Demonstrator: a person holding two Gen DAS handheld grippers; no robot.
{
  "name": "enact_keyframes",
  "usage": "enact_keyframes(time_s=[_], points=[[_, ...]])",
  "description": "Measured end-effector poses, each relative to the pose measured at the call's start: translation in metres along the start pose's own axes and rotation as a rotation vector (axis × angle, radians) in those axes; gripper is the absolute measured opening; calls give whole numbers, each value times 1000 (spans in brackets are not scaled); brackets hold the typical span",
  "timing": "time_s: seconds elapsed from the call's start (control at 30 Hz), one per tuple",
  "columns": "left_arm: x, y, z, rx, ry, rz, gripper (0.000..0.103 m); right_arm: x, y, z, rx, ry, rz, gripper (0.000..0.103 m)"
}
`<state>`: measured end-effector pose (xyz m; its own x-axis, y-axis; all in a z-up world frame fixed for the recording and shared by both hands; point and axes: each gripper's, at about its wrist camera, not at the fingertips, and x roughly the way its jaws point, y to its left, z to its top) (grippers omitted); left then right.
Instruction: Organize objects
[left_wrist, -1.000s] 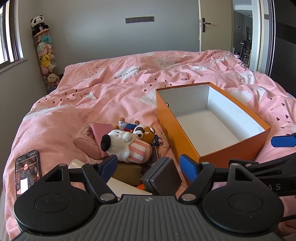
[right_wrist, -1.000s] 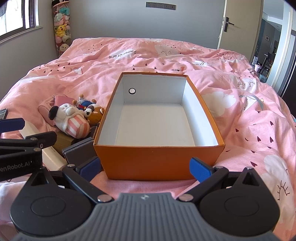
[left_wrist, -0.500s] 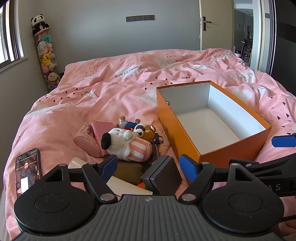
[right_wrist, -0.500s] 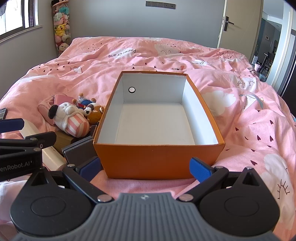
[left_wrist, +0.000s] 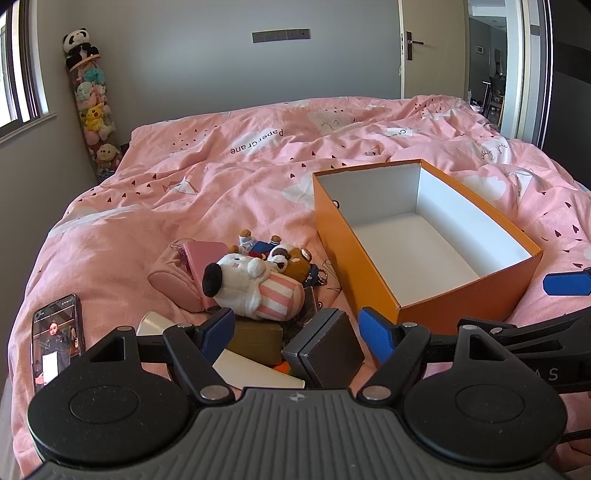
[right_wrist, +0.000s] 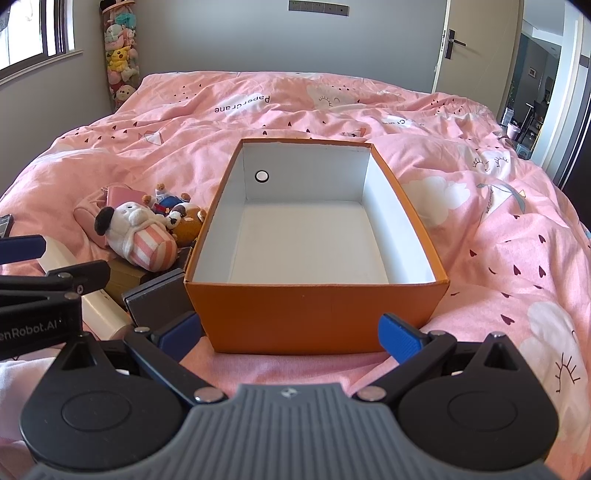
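The pile to be sorted sits at lower centre of the left wrist view, directly ahead of the left gripper, whose blue fingers stand wide apart with nothing between them. Closest to it is the dark grey case, lying almost in the gap between the fingertips, with its long axis running from lower left toward upper right. Just beyond, the white plush dog lies on its side, its long axis across the frame, black nose pointing left and striped body toward the orange box.

The box is empty and stands right of the pile, its long side running away from the camera. In the right wrist view it fills the centre, squarely ahead of the right gripper, also spread open and holding nothing (its left fingertip near the box's front corner). The left gripper looks better placed for the first pick; the carry would go rightward. A phone lies apart at lower left on the bed.
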<state>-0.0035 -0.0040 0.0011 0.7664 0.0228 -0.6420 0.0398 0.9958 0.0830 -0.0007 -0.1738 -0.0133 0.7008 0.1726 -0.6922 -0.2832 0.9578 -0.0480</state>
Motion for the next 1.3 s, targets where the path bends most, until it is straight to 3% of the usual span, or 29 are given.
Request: enact_keyframes(time_s=[0.27,0.53,0.67,0.7,0.8,1.07,1.17,1.3], points=[[0,2,1,-5,2,-14,90,1,3,3,-18,-5,0,102],[9,26,10,-77,25,-45,90,3,12,22,-83,-72,58,102],[21,47,15,-145,72,-47,77,10,24,36,-161,-105,123,99],[25,53,16,-167,86,-52,75,13,28,41,-183,-107,140,96],[39,69,21,-257,121,-66,72,25,41,57,-268,-107,196,77],[82,90,32,-497,196,-94,76,72,76,93,-517,-73,274,32],[105,96,33,-580,249,-59,77,94,85,104,-578,-43,279,26],[123,100,35,-648,280,50,87,114,92,110,-650,-31,310,25]])
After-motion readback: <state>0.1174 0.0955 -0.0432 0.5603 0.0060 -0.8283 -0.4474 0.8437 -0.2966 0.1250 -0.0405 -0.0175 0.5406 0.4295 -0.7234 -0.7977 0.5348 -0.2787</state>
